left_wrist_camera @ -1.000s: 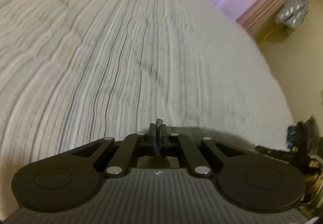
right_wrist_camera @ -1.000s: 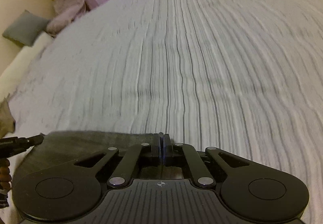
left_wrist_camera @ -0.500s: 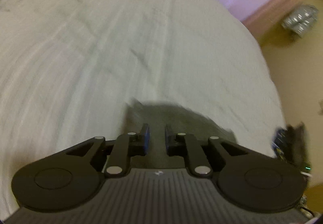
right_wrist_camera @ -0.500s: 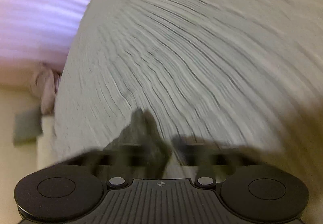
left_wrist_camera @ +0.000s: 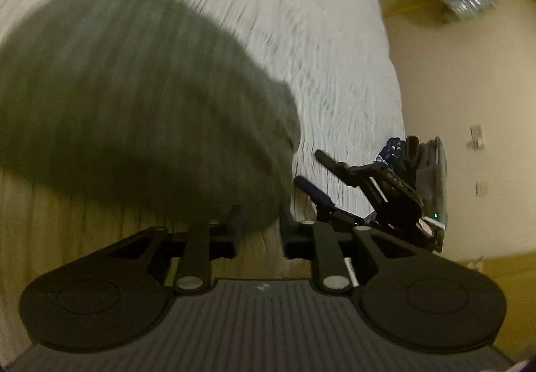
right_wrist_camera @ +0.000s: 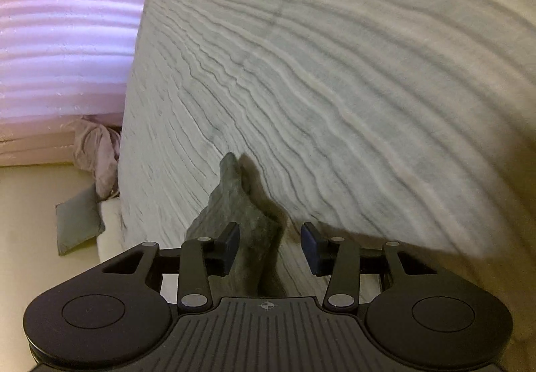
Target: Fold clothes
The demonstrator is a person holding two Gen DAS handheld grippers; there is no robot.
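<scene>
**Both grippers open over the grey garment on the bed**

My left gripper [left_wrist_camera: 259, 228] has its jaws parted with nothing clamped between them; the dark grey garment [left_wrist_camera: 134, 94] lies just past the fingertips, its near edge dipping into the gap. My right gripper [right_wrist_camera: 270, 243] is spread too. A narrow ridge of the same grey cloth runs up between its fingers, closer to the left pad [right_wrist_camera: 231, 238] than the right, and I cannot tell whether it touches that pad. With both sets of jaws wide and the cloth lying on the bed, I judge that neither tool is carrying any of its weight.

Just beyond, the garment rests on the ribbed white bedspread [right_wrist_camera: 335, 70], which I take to be my folding surface (soft, so the cloth should stay where it lies). From my left wrist it spreads as a broad rounded mass; from my right it shows only as a thin pointed ridge, so I read the right tool as looking along an edge.

Further off, my left wrist catches the right gripper beside the bed edge, with more dark clothing [left_wrist_camera: 432, 167] behind it. A pink curtain [right_wrist_camera: 67, 37] and a small grey cushion [right_wrist_camera: 78, 221] lie beyond.

The left view is badly smeared, so seams, sleeves, even what kind of garment this is, stay unreadable, and its left side runs out of frame.
</scene>
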